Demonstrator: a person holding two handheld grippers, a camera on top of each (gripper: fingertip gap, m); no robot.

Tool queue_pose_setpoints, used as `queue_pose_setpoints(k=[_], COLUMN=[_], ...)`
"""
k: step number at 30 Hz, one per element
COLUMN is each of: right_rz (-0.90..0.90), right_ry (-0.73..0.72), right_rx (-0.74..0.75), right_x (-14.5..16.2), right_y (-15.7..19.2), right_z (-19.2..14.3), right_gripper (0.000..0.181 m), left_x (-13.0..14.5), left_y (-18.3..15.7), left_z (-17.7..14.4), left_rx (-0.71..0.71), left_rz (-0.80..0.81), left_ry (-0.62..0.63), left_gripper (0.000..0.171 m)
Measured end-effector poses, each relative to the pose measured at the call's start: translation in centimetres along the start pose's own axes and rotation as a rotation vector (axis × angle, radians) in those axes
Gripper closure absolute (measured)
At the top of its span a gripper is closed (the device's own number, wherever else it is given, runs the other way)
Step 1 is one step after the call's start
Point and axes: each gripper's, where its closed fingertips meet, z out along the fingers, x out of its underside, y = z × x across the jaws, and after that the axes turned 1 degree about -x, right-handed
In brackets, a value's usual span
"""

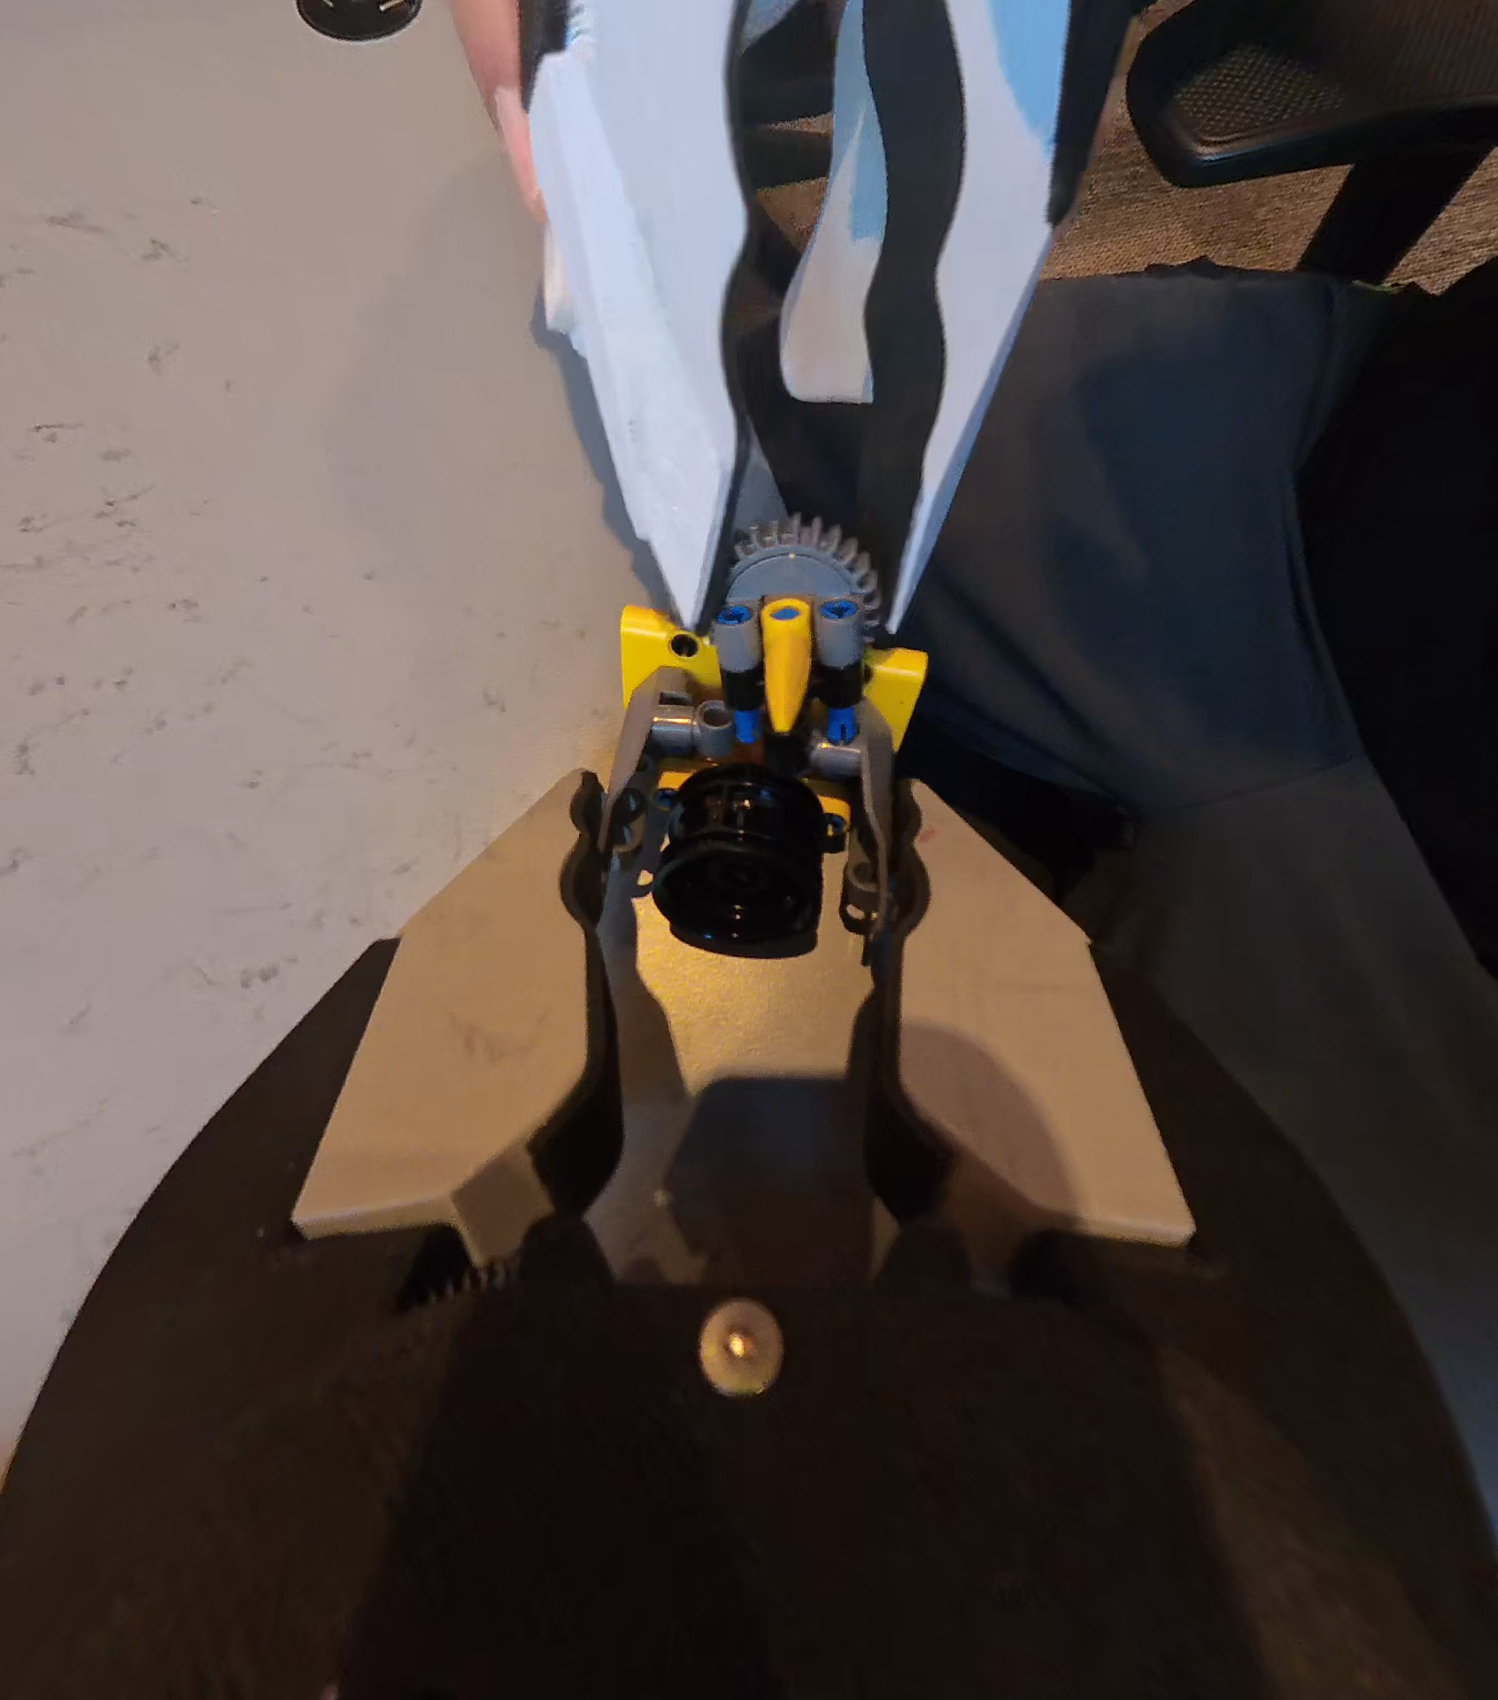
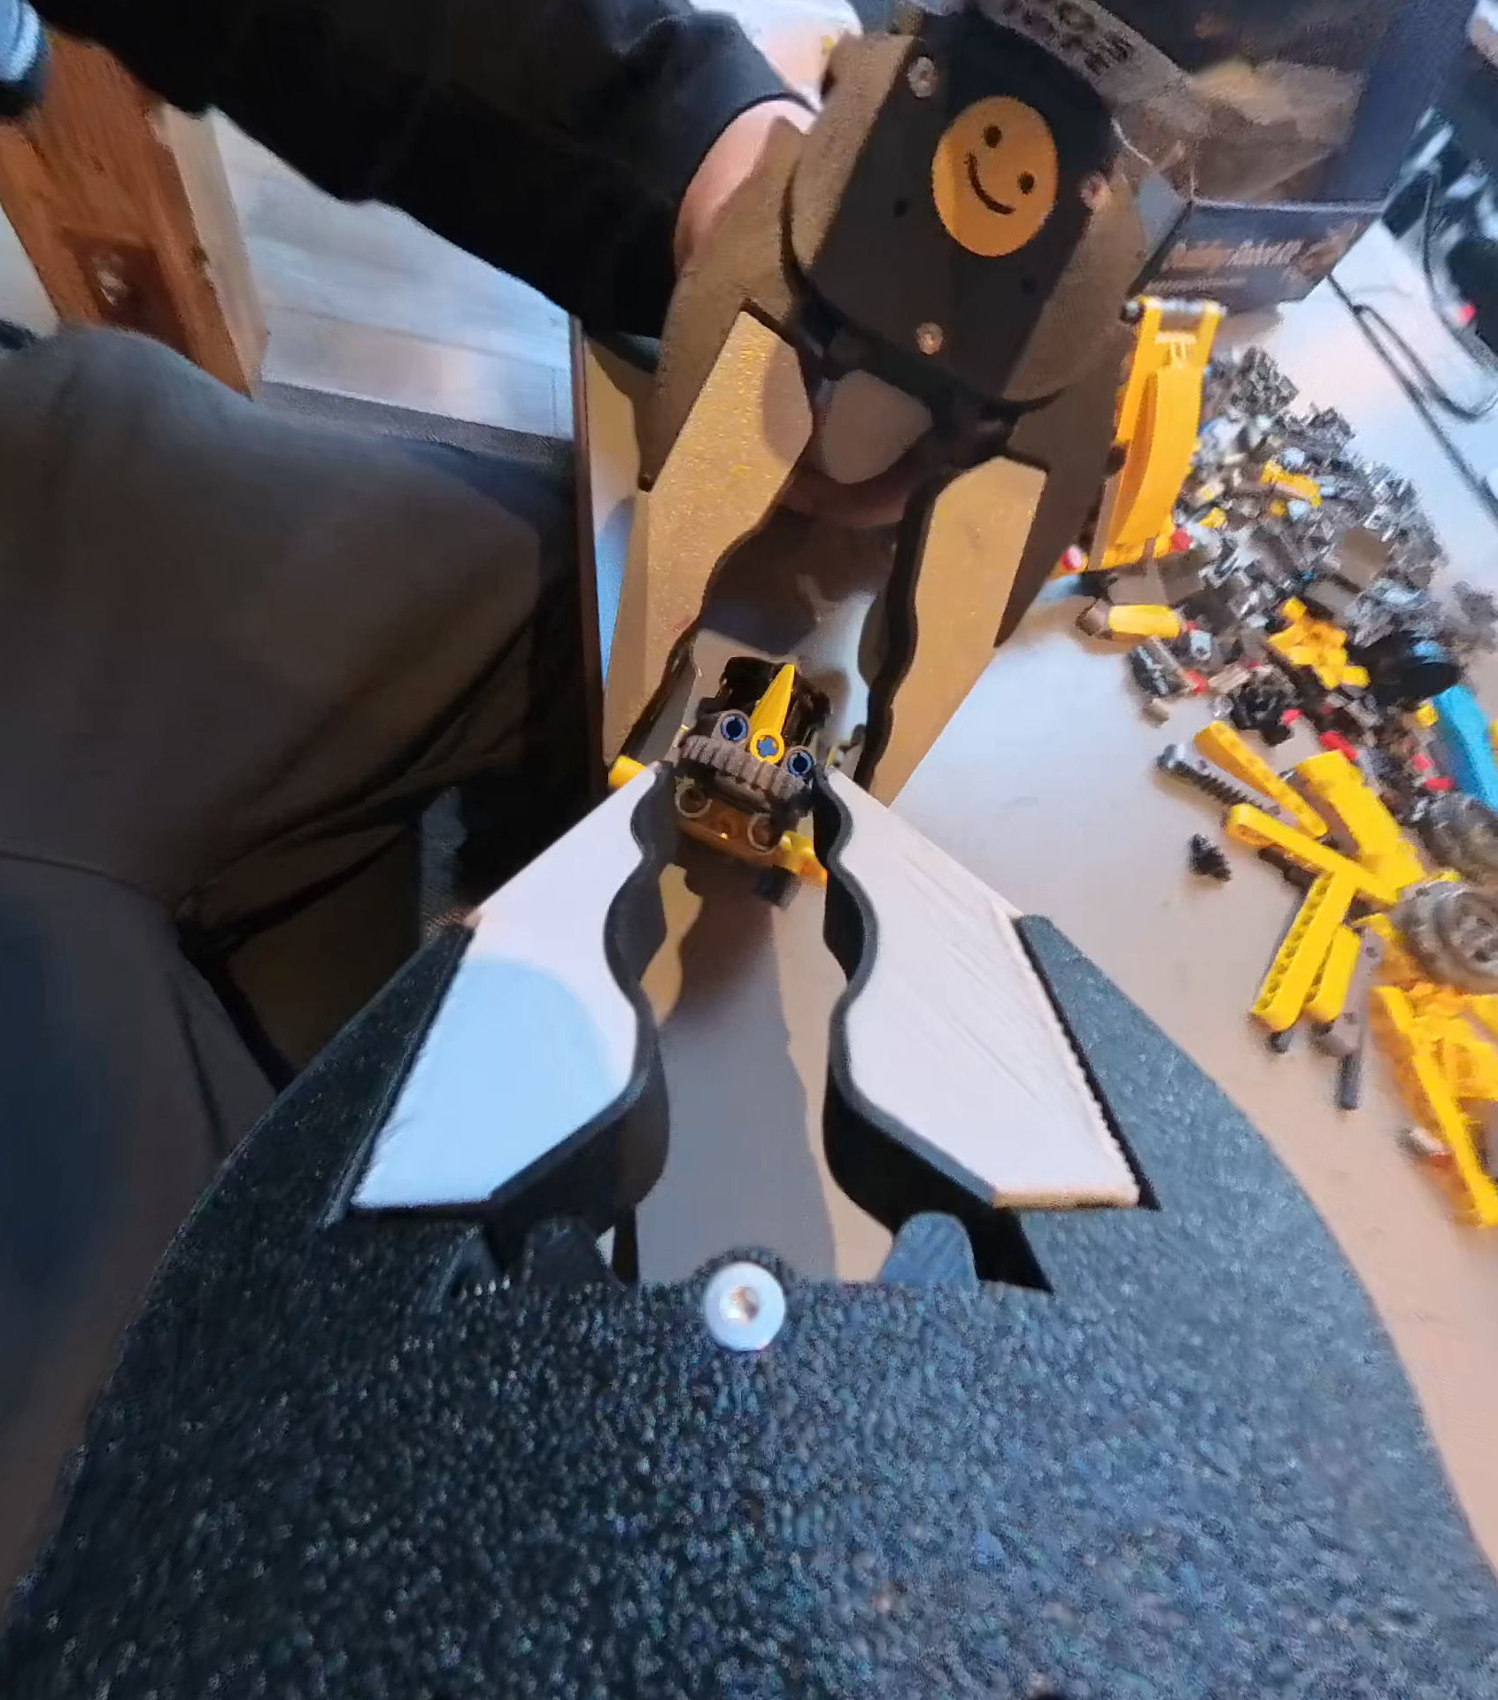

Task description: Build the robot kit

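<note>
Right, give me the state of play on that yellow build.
Done: a small yellow assembly already carries a grey gear and black wheel hub. In hand: left gripper and right gripper both clamp it. Left: a pile of loose parts lies on the table.

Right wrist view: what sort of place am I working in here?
Probably an office or hobby desk used for toy-brick building: a grey tabletop strewn with a loose brick pile, an office chair, and carpet on the floor beyond the edge.

Yellow-grey brick assembly (image 1: 773, 727) with gear and black wheel, gripped at both ends.
</note>
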Motion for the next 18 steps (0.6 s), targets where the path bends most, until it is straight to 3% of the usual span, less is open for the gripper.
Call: queue_pose_setpoints(k=[10, 12, 14, 15, 18], right_rz=[0.092, 0.145, 0.225, 0.267, 0.347], right_ry=[-0.051, -0.107, -0.127, -0.111, 0.005], right_rx=[0.045, 0.029, 0.012, -0.005, -0.05], right_x=[-0.3, -0.9, -0.7, -0.2, 1.3], right_y=[-0.4, -0.6, -1.3, -1.5, -1.3], right_z=[-0.4, -1.5, -2.5, -2.8, -2.2], right_gripper=[0.147, 0.149, 0.163, 0.171, 0.168], left_x=[0.1, 0.1, 0.1, 0.1, 0.0], left_y=[0.1, 0.1, 0.1, 0.1, 0.1], left_z=[0.0, 0.0, 0.0, 0.0, 0.0], left_rx=[-0.009, -0.009, -0.009, -0.009, -0.011], left_rz=[-0.003, -0.002, -0.002, -0.002, -0.003], left_ry=[0.001, 0.001, 0.001, 0.001, 0.001], left_gripper=[0.11, 0.11, 0.11, 0.11, 0.109])
